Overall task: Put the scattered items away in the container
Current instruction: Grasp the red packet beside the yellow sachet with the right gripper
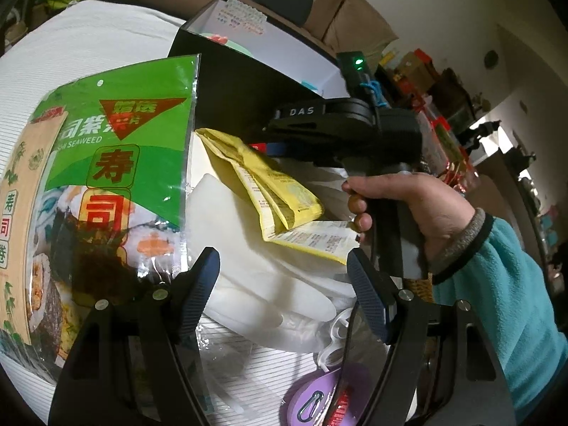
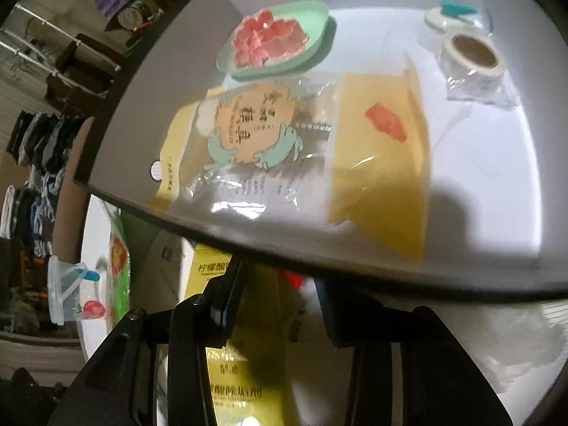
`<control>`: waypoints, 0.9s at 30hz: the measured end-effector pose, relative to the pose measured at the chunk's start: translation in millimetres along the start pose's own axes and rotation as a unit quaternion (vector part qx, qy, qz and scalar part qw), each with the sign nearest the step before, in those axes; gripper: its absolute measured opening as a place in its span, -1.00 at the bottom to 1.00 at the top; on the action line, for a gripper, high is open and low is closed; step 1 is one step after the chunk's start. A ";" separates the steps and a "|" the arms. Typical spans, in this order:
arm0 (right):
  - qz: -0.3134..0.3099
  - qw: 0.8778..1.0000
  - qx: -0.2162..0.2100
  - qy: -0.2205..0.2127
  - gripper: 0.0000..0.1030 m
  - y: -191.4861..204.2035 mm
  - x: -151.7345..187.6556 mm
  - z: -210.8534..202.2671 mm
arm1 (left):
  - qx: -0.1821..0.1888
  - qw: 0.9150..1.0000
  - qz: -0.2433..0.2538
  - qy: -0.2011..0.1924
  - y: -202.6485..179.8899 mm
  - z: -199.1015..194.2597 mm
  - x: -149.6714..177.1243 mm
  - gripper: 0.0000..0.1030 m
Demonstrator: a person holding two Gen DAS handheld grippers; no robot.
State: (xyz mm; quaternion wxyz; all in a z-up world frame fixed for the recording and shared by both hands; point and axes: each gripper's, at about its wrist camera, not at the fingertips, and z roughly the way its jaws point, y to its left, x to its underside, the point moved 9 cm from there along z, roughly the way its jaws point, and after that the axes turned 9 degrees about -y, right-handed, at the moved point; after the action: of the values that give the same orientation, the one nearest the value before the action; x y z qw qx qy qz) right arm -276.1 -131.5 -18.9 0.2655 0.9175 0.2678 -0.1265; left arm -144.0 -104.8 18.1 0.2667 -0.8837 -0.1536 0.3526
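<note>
My left gripper [image 1: 282,277] is open and empty, low over a pile of white plastic bags [image 1: 269,277] on the table. A green sushi seaweed packet [image 1: 106,177] lies to its left. A yellow packet [image 1: 262,177] lies beyond it. My right gripper [image 2: 273,301] hovers at the rim of the black box [image 1: 230,81], open, with the yellow packet [image 2: 230,337] below it between the fingers. Inside the white-lined box [image 2: 479,177] lie a mint dish with pink pieces [image 2: 273,42], a clear snack bag [image 2: 248,135], a yellow envelope [image 2: 383,163] and a tape roll [image 2: 472,56].
A purple tag with a carabiner [image 1: 319,397] lies under my left gripper. A clear bag with a blue clip [image 2: 71,294] sits on the table at the left. The right hand in a teal sleeve [image 1: 497,284] holds the other gripper. Cluttered shelves stand behind.
</note>
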 end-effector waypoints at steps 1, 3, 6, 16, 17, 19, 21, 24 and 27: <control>0.001 1.000 -0.005 -0.002 -0.30 -0.2 -0.1 0.5 | -0.001 1.000 0.000 0.000 0.1 0.1 0.3 0.40; -0.010 1.000 -0.009 -0.005 -0.75 1.6 0.0 0.4 | -0.002 1.000 0.000 0.002 -0.1 1.2 1.3 0.40; -0.018 1.000 -0.013 -0.006 -0.85 2.3 2.7 -2.1 | -0.003 1.000 0.003 0.006 -1.3 3.6 2.4 0.40; -0.012 0.997 -0.049 -0.055 -0.90 -3.5 7.8 -42.8 | -0.003 1.000 0.008 0.005 -4.0 1.9 5.9 0.40; -0.008 0.997 -0.053 -0.060 -0.90 -5.3 7.8 -49.2 | -0.003 1.000 0.007 0.003 -4.8 2.6 4.6 0.40; -0.004 0.996 -0.061 -0.066 -0.90 -10.1 10.3 -64.3 | -0.001 1.000 0.006 0.000 -6.3 2.8 2.4 0.40; -0.004 0.995 -0.064 -0.074 -0.90 -10.1 11.3 -77.5 | 0.001 1.000 0.007 -0.001 -8.0 1.4 1.8 0.40; -0.004 0.994 -0.071 -0.082 -0.90 -8.8 18.6 -97.9 | 0.002 1.000 0.013 -0.004 -10.9 -0.5 1.0 0.40; -0.015 0.995 -0.057 -0.081 -0.88 -8.1 22.9 -108.3 | 0.003 1.000 0.014 -0.002 -10.4 -2.1 3.7 0.39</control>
State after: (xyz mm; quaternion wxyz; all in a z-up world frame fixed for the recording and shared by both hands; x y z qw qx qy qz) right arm -252.0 -55.9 58.8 0.3363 0.8835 0.2655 -0.1892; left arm -140.8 -95.5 23.3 0.2640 -0.8843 -0.1411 0.3585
